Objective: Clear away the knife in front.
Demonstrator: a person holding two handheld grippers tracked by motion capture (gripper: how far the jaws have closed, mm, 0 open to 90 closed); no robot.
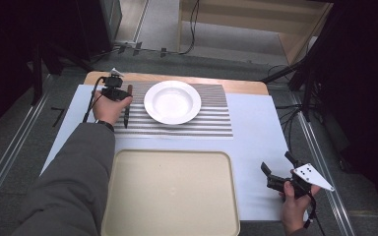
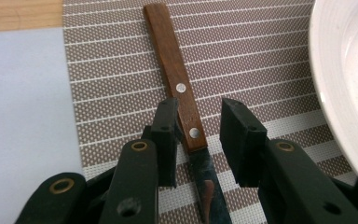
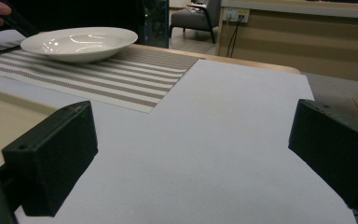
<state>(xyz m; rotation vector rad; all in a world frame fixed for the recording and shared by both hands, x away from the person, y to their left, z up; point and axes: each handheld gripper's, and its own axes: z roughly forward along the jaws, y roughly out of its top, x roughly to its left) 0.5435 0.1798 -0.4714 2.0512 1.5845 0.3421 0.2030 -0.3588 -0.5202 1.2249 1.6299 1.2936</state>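
Note:
A knife with a brown wooden handle (image 2: 175, 74) and a dark blade (image 2: 209, 186) lies flat on the striped placemat (image 2: 112, 70), left of the white plate (image 1: 172, 102). My left gripper (image 2: 200, 126) is lowered over it, jaws straddling the handle's blade end. The left pad (image 2: 168, 130) sits against the handle's edge, while the right pad (image 2: 237, 135) stands clear of it. From above, the left gripper (image 1: 127, 101) is over the knife (image 1: 126, 118) at the mat's left end. My right gripper (image 1: 277, 163) hovers open and holds nothing at the table's front right.
A large beige tray (image 1: 170, 196) lies at the front centre. White paper (image 3: 223, 116) covers the table under the right gripper (image 3: 191, 154). The plate's rim (image 2: 340, 70) is close to the right of the left gripper. The wooden table edge (image 1: 236, 84) runs along the back.

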